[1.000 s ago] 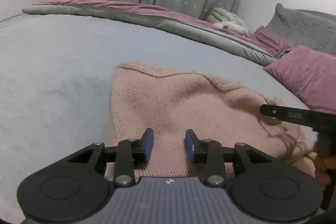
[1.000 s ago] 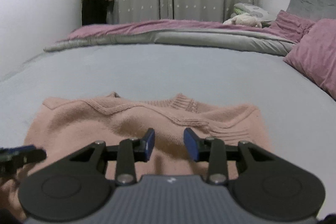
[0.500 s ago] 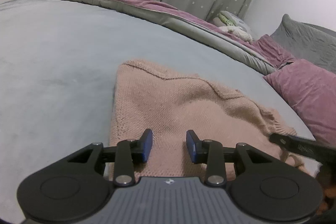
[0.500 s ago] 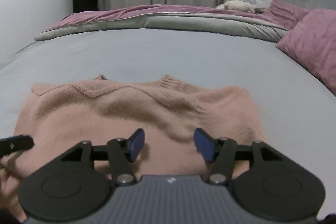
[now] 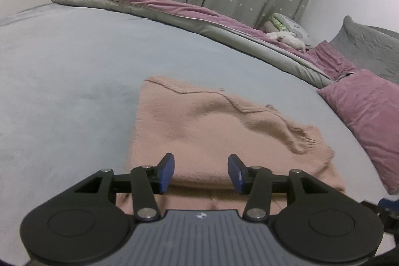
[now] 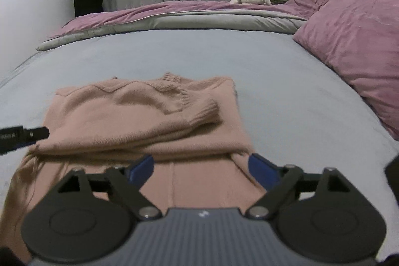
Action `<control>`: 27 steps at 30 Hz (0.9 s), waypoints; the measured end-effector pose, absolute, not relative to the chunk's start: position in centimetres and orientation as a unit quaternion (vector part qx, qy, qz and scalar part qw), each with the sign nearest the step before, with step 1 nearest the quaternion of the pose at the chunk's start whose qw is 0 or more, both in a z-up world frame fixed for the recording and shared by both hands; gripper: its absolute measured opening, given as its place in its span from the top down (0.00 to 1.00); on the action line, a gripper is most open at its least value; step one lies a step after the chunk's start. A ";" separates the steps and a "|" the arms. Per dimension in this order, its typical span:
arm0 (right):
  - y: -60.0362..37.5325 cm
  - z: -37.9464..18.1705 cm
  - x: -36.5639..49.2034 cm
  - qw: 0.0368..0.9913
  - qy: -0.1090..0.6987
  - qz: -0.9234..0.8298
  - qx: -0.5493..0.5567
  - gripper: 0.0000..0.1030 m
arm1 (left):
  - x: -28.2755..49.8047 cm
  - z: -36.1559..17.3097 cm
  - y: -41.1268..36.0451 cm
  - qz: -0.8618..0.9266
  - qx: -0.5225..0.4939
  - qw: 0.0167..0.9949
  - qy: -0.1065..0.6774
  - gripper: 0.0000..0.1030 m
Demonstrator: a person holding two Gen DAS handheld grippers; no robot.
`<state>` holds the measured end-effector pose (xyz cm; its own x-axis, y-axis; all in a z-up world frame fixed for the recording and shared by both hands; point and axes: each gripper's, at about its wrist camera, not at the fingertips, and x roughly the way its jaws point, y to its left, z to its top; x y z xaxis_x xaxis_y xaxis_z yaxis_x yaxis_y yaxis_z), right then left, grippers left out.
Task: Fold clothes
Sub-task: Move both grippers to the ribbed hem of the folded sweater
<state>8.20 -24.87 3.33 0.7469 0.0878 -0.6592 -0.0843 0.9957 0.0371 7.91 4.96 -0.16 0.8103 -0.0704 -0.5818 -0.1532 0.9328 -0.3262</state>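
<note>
The pink sweater lies on the bed, its top half now doubled over the lower half. The jaws of both grippers have just been opening: the right gripper stands wide, the left gripper about half open, nothing between either's fingers. A second ago both sat narrower over the knit. This fold looks released; another probably follows.

Left claw just opening – empty – over pink sweater.
</note>
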 end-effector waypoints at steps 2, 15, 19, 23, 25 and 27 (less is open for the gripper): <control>-25.8 3.5 6.8 0.933 0.357 0.044 0.007 0.14 | 7.0 0.5 4.8 0.017 -0.182 0.932 0.312 0.52; -31.5 2.6 1.4 0.916 0.389 0.017 0.093 0.13 | 1.0 1.7 4.6 0.020 -0.133 0.918 0.372 0.50; -32.9 2.1 0.1 0.906 0.402 0.017 0.135 0.13 | -0.9 1.1 5.0 0.025 -0.123 0.909 0.397 0.49; -33.8 1.7 -1.1 0.898 0.412 0.015 0.152 0.13 | -2.9 0.1 5.7 0.027 -0.128 0.898 0.421 0.49; -34.4 1.4 -1.6 0.894 0.418 0.011 0.161 0.13 | -3.9 -0.2 6.0 0.028 -0.126 0.894 0.430 0.49; -35.0 1.0 -2.0 0.889 0.425 0.006 0.171 0.13 | -4.9 -0.4 6.2 0.031 -0.121 0.891 0.436 0.49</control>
